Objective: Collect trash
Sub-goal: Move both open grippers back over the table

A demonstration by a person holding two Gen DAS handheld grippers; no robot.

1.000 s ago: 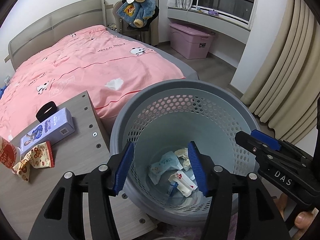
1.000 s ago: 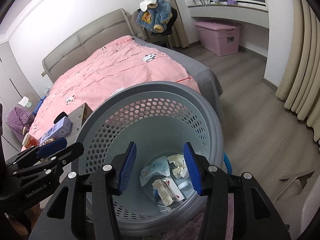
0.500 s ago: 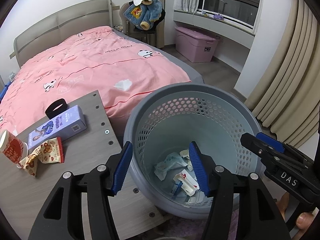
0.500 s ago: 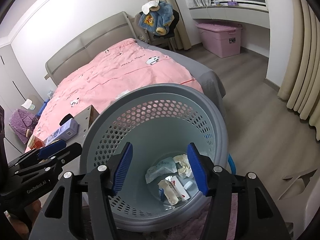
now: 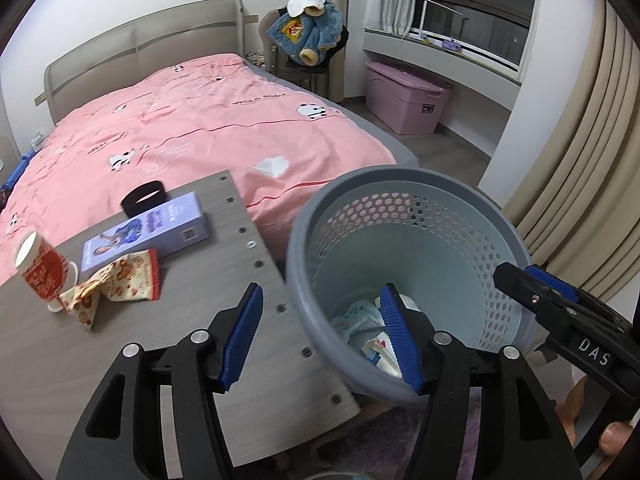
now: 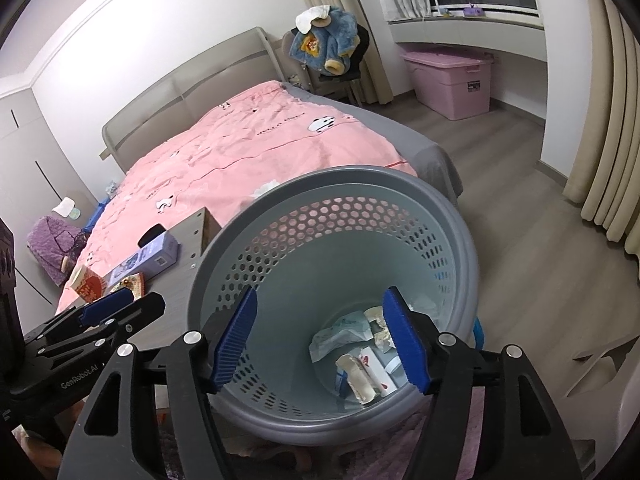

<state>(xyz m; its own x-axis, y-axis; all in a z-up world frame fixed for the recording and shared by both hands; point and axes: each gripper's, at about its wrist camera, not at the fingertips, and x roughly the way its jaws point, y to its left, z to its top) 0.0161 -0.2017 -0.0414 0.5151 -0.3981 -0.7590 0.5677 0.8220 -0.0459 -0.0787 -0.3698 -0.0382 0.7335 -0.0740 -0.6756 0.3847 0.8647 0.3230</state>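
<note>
A grey perforated waste basket [image 5: 298,256] [image 6: 400,178] stands on the floor beside a low wooden table [image 5: 132,344]. Several crumpled wrappers [image 6: 352,344] [image 5: 360,320] lie at its bottom. On the table sit a snack wrapper [image 5: 120,280], a red paper cup [image 5: 40,266], a purple box [image 5: 148,230] and a black band [image 5: 143,197]. My left gripper [image 5: 320,338] hangs over the table's edge and the basket's rim, jaws opening, nothing between them. My right gripper [image 6: 322,338] hangs over the basket, jaws opening and empty.
A bed with a pink quilt [image 5: 200,132] lies behind the table. A chair with a blue plush jacket [image 5: 304,36], a pink storage bin [image 5: 404,96] and beige curtains [image 5: 592,152] stand further off. Wooden floor [image 6: 540,240] runs to the right of the basket.
Both grippers' jaws have spread wider. The left view has shifted left, so more of the table and its items shows and the basket sits further right.
</note>
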